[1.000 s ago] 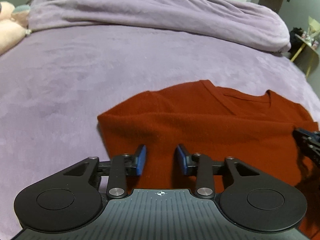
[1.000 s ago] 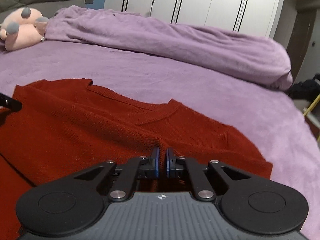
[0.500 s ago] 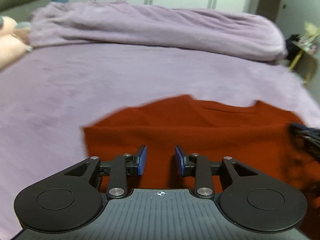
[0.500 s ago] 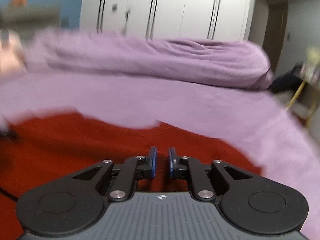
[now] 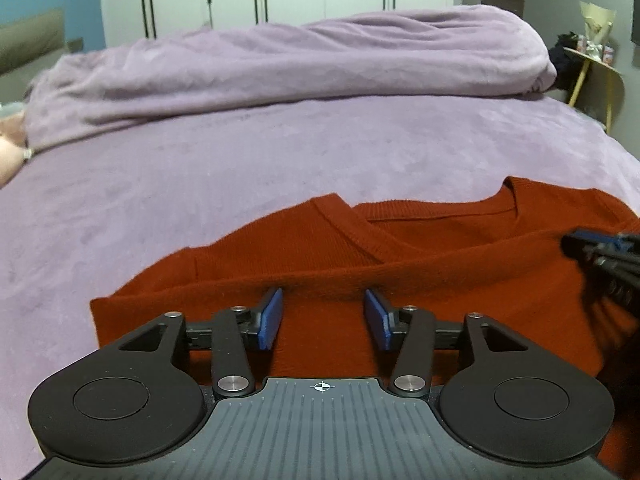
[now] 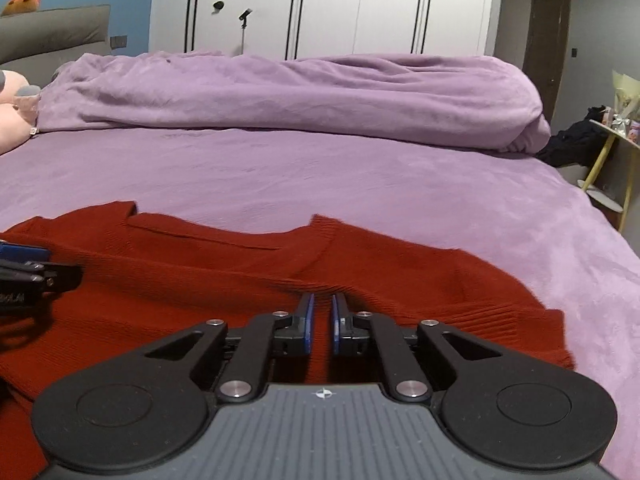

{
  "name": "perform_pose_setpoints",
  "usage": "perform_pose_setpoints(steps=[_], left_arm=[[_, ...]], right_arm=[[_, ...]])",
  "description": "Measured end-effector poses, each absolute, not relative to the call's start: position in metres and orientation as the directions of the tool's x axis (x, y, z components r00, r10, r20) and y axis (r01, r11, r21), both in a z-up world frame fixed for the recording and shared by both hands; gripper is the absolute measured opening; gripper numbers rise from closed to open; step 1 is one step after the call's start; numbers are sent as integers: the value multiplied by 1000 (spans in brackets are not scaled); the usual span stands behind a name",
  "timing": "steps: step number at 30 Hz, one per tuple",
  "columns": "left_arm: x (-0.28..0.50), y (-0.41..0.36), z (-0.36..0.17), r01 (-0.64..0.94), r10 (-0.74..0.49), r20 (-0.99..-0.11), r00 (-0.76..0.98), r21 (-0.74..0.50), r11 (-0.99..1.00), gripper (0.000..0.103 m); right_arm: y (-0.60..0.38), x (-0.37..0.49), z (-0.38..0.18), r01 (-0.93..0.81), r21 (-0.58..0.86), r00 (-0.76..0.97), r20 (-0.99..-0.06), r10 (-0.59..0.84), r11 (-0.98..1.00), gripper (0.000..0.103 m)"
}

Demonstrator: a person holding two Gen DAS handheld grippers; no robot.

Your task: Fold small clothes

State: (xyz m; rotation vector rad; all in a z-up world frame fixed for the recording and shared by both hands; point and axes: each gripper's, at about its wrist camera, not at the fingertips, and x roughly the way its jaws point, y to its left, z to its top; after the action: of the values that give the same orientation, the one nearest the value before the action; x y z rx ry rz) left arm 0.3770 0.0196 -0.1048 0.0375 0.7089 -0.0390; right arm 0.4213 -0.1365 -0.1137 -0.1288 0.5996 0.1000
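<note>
A red V-neck sweater (image 5: pixel 440 264) lies on the purple bed, with a folded ridge running across it below the collar. My left gripper (image 5: pixel 323 296) is over the sweater's left part; its jaws are opening, and the ridge lies at the tips without being pressed by the blue pads. In the right wrist view the same sweater (image 6: pixel 180 272) bunches up into my right gripper (image 6: pixel 322 298), which is shut on that ridge. Each gripper shows at the edge of the other's view: the right gripper (image 5: pixel 592 244) and the left gripper (image 6: pixel 36 268).
A rolled purple duvet (image 5: pixel 280 80) lies across the far side of the bed, and bare sheet (image 6: pixel 360 176) lies between it and the sweater. A pink plush toy (image 6: pixel 12 116) sits at the far left. A yellow-legged side table (image 6: pixel 616 148) stands off the bed's right edge.
The left jaws have spread wider. Both grippers have sunk lower over the sweater, and its folded ridge now sits right at their tips. The right jaws stay close together.
</note>
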Motion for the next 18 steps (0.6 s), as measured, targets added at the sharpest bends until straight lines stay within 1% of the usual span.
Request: perform_pose_setpoints(steps=[4,7,10,11,14,16,17,18], left_arm=[[373,30,-104,59,-51,-650,758,-10,998,58],[368,35,-95,37,-26,-678,734,3,999,58],[359,47,-90,-14,-9,-699,715,-27,1000,59],[356,52,-91,-24,-9,-705,709,-37,999,63],[349,59,-94,-13,-17,-702,712,-38,999,65],[346,57,-94,-9,-2,-702,713,-12,1000,67],[346,56,-94,-9,7,-703,711,0,1000,70],[346,55,-94,-13,19,-706,708,14,1000,75]], right_arm=[[-147,418,-110,-136,-47,822,-564,87,990,4],[-148,405,-102,-142,-75,828,-555,76,987,4],[-159,386,-95,-112,-84,836,-546,48,990,5],[-167,382,-97,-98,-84,829,-559,35,992,5],[-191,374,-107,-73,-66,812,-583,21,995,5],[-199,374,-105,-69,-47,804,-594,28,997,5],[-198,375,-105,-75,-63,801,-598,22,995,5],[-195,376,-106,-83,-88,800,-600,14,993,5]])
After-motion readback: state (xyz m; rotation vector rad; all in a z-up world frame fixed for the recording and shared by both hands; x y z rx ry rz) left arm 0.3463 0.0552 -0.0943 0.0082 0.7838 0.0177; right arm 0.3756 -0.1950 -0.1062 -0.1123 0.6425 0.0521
